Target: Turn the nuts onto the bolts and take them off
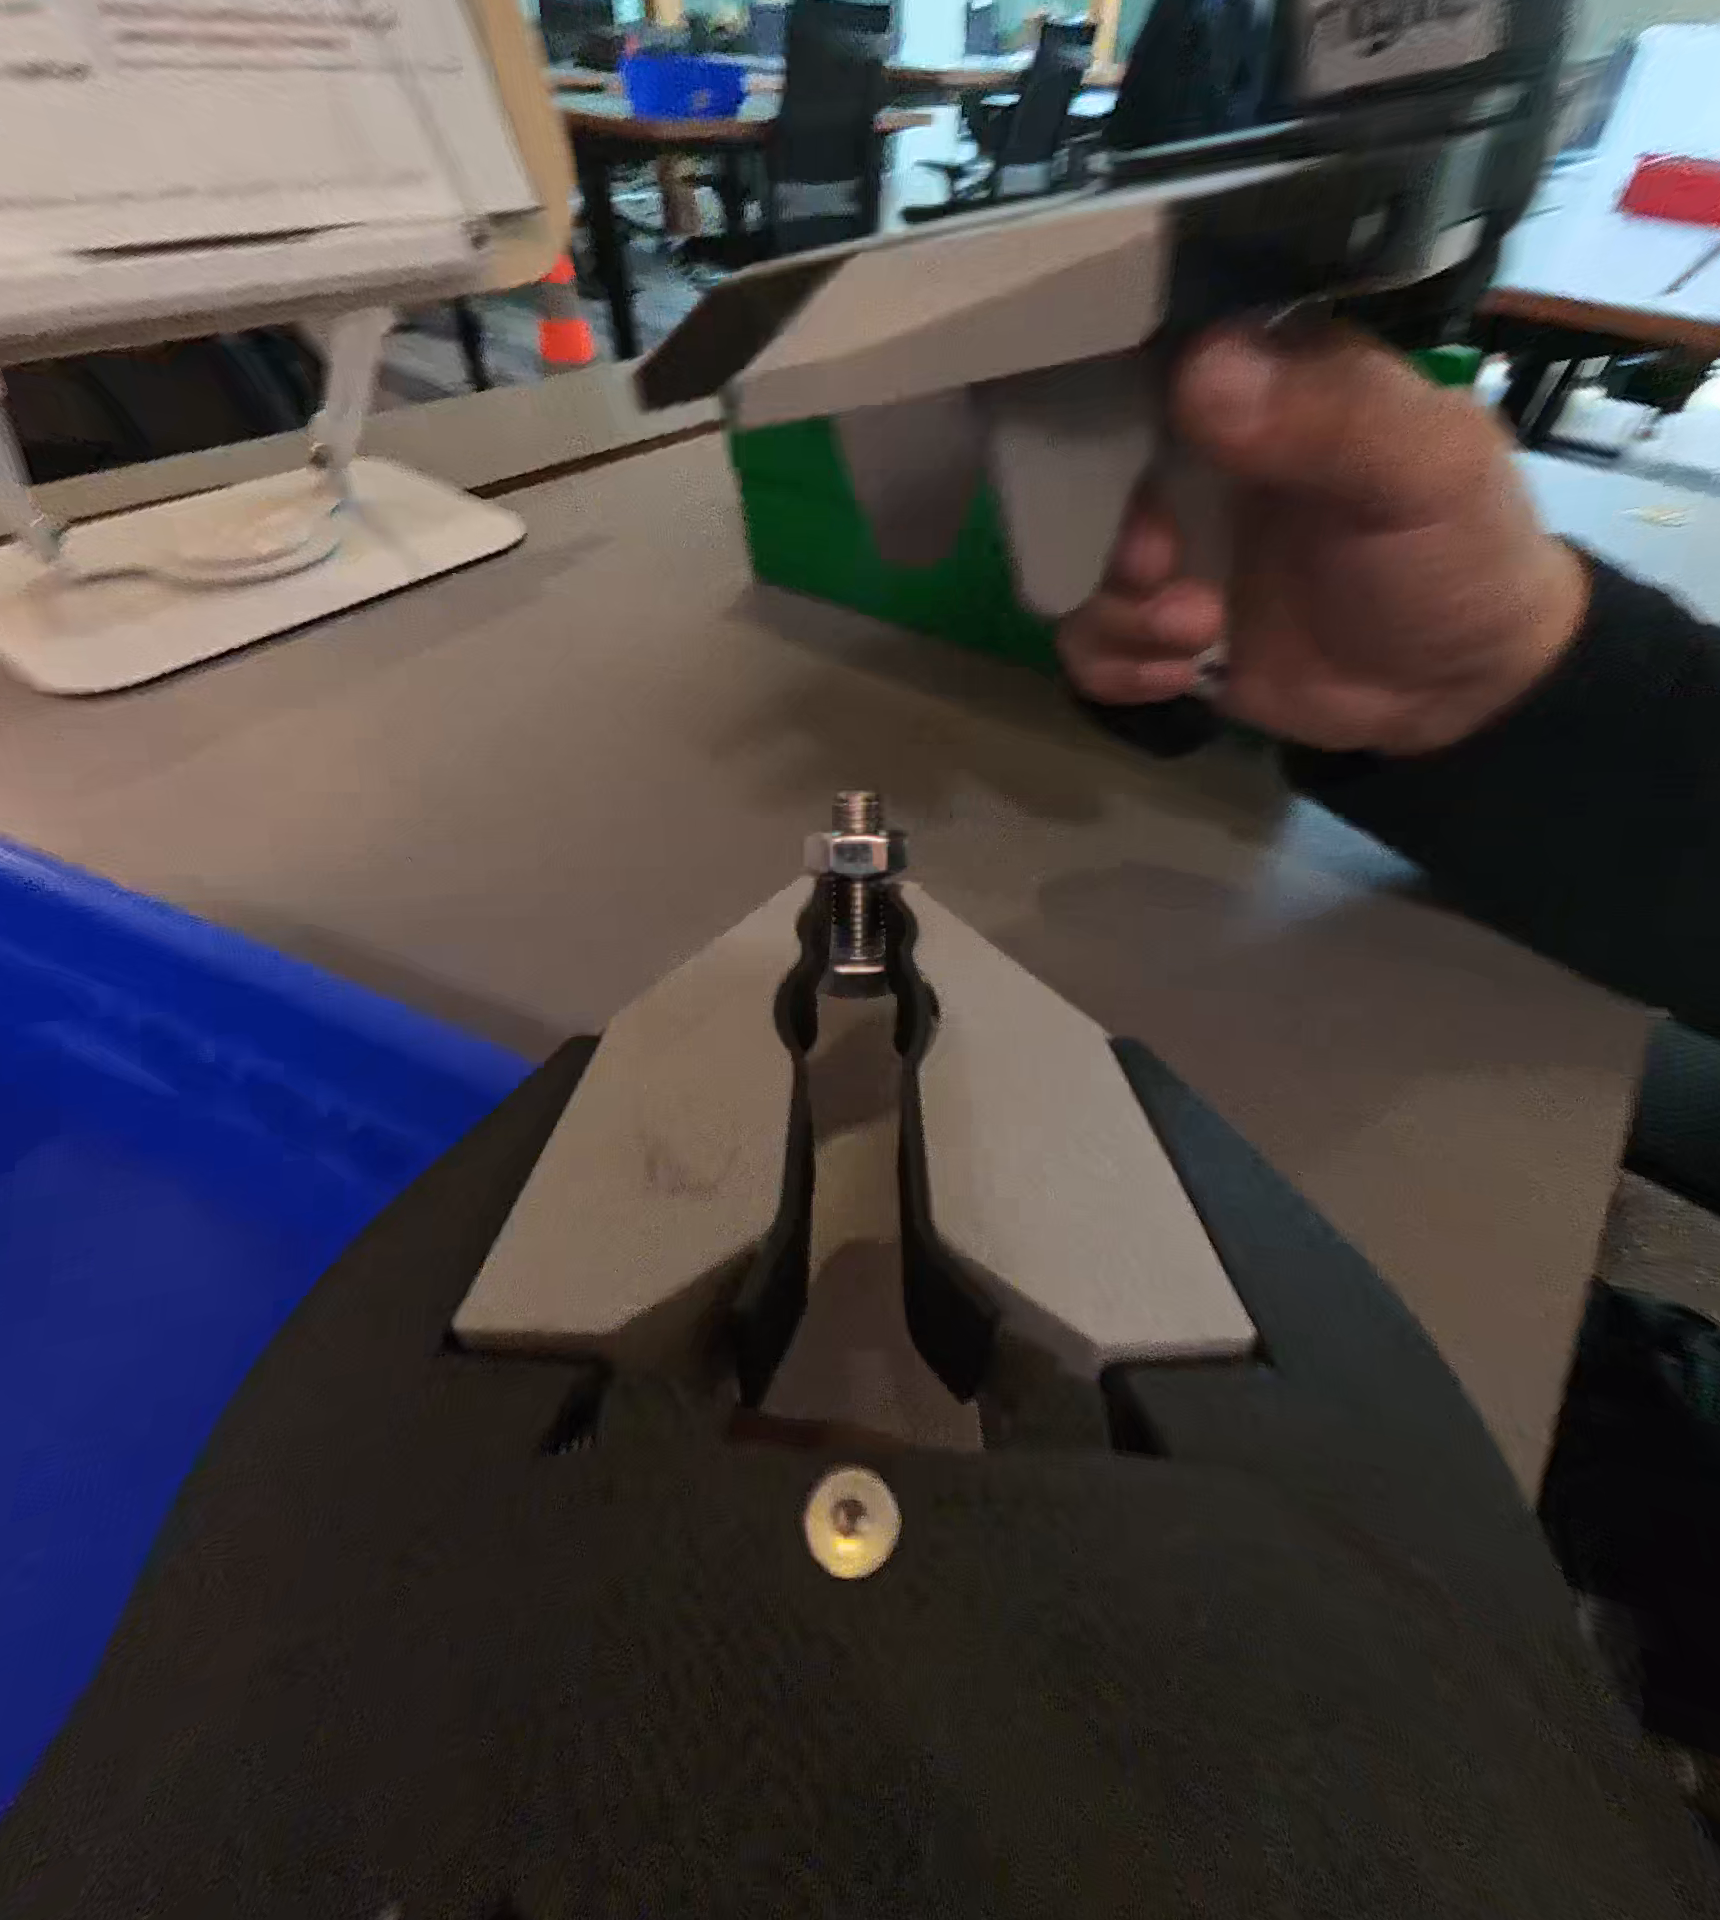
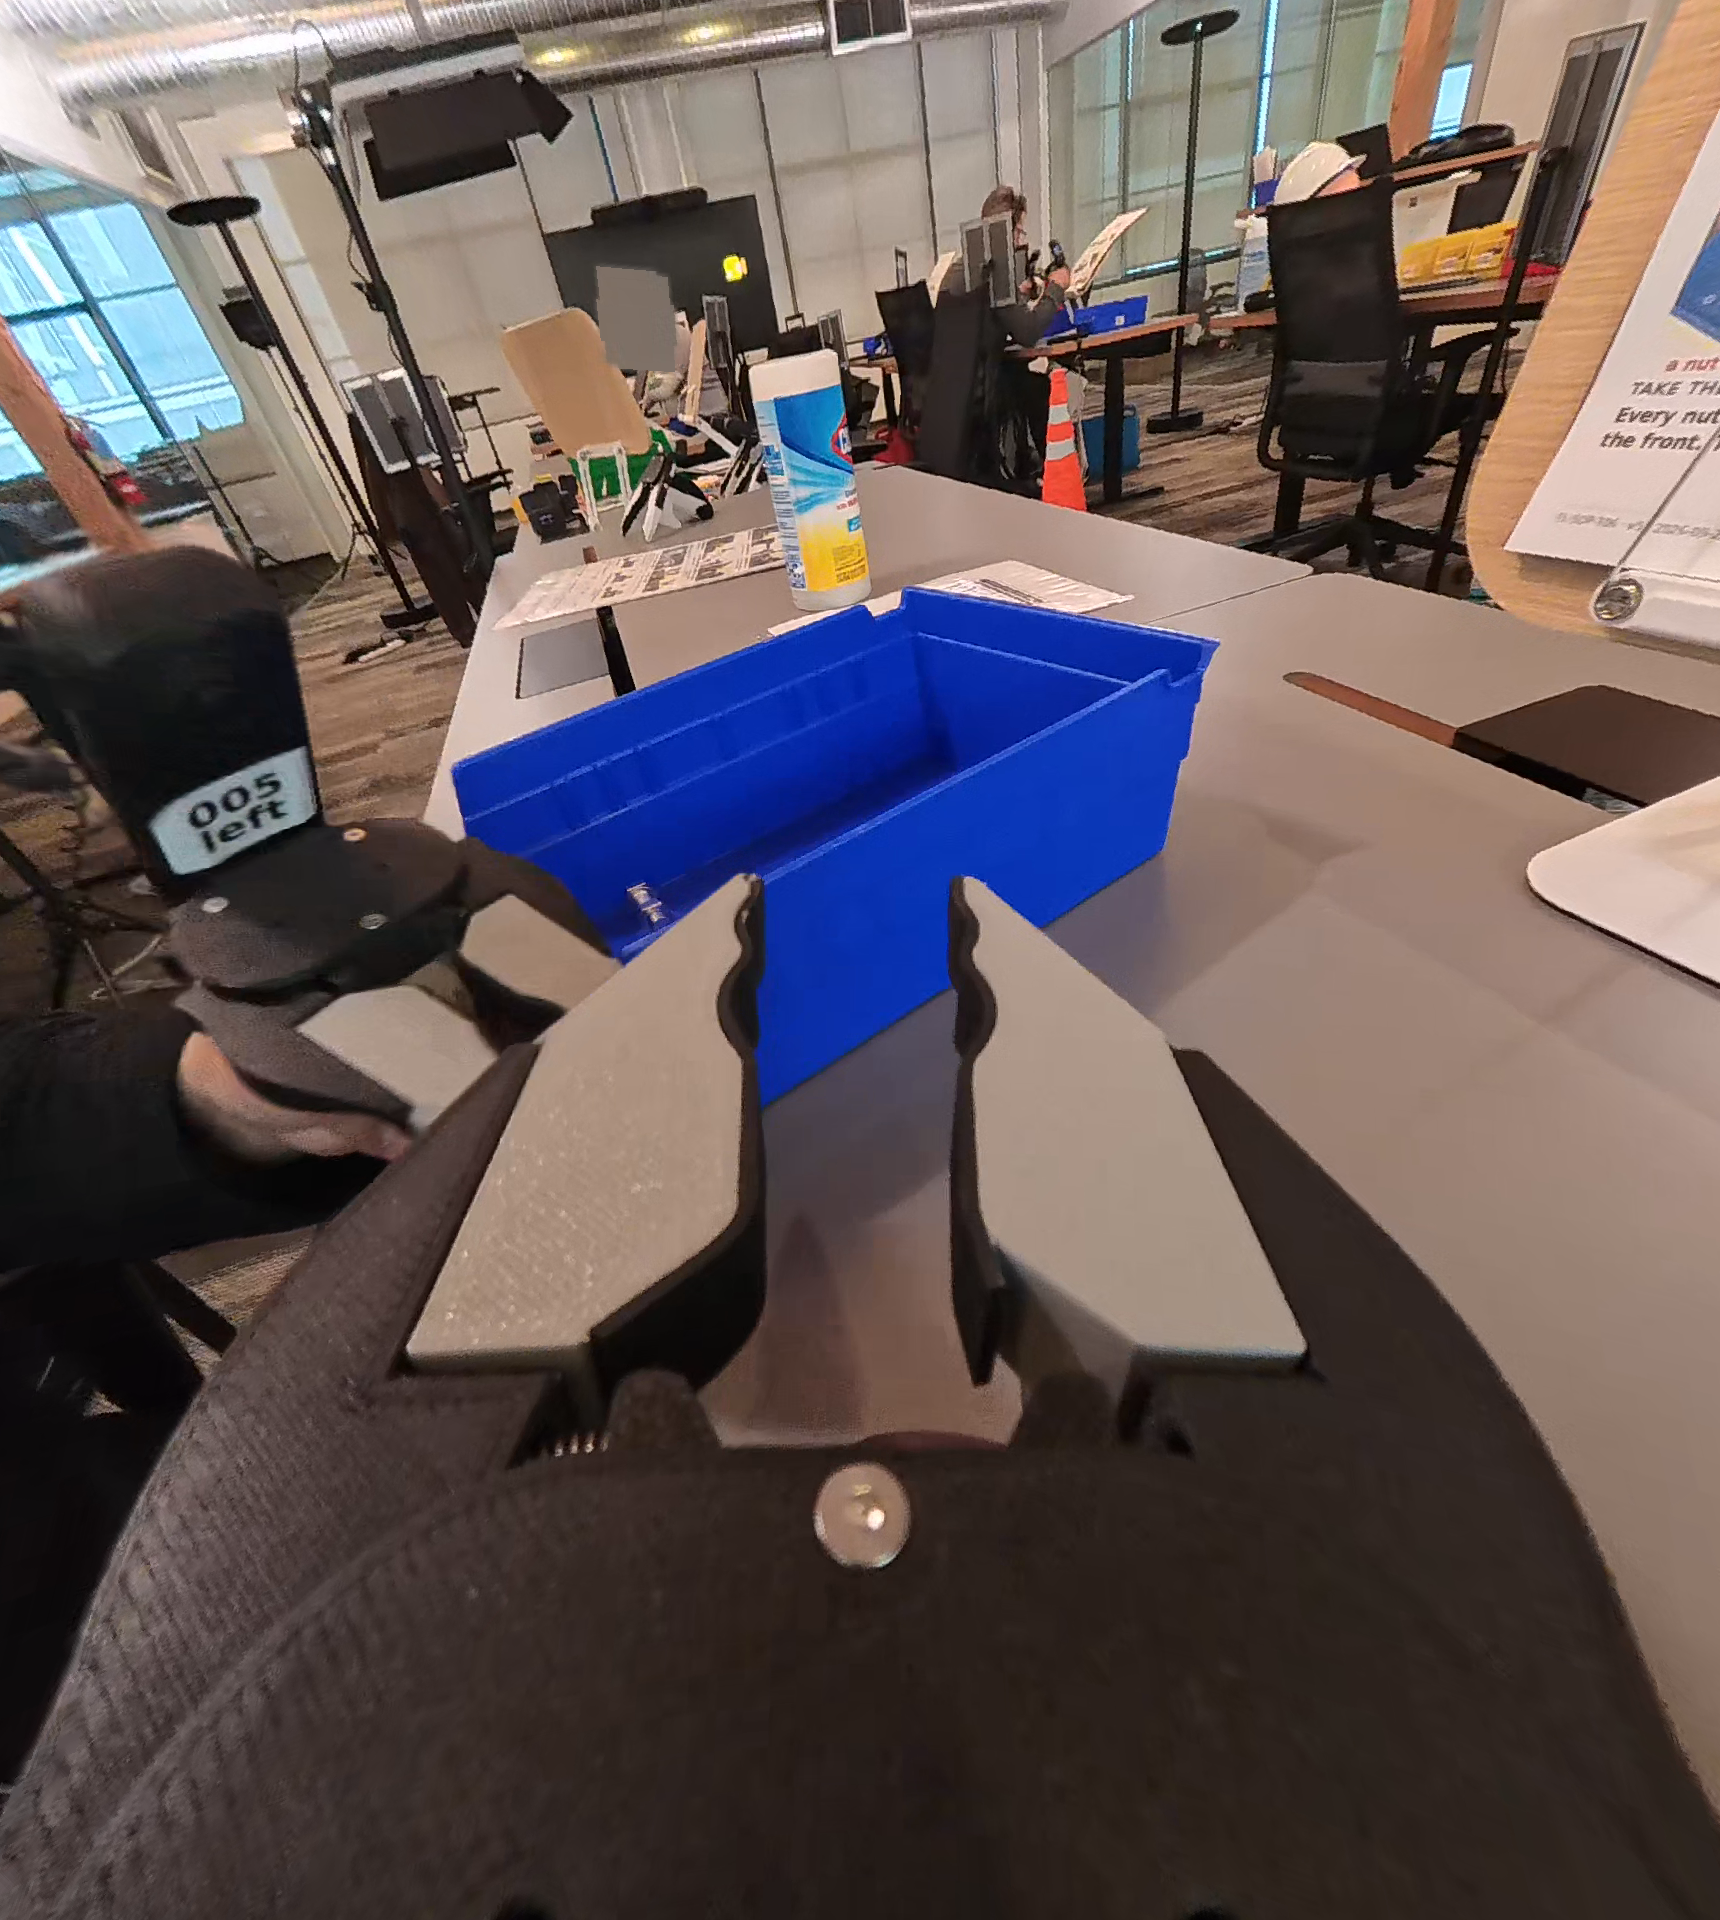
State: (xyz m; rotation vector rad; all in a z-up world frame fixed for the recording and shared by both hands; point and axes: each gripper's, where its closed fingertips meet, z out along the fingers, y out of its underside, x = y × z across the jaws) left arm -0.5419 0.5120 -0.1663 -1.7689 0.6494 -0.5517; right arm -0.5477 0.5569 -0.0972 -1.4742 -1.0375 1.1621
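Left tool (image 1: 856, 935) pinching bolt (image 1: 856, 914), right tool (image 2: 856, 935) agape, bin (image 2: 1043, 831) nearby

Both wrist views look closely along their fingers, sharing the blue bin (image 2: 835, 769).

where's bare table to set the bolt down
Bare grey table lies between the blue bin and the white stand base, ahead of the open right gripper. The left side is crowded: left gripper holding the bolt beside the bin.
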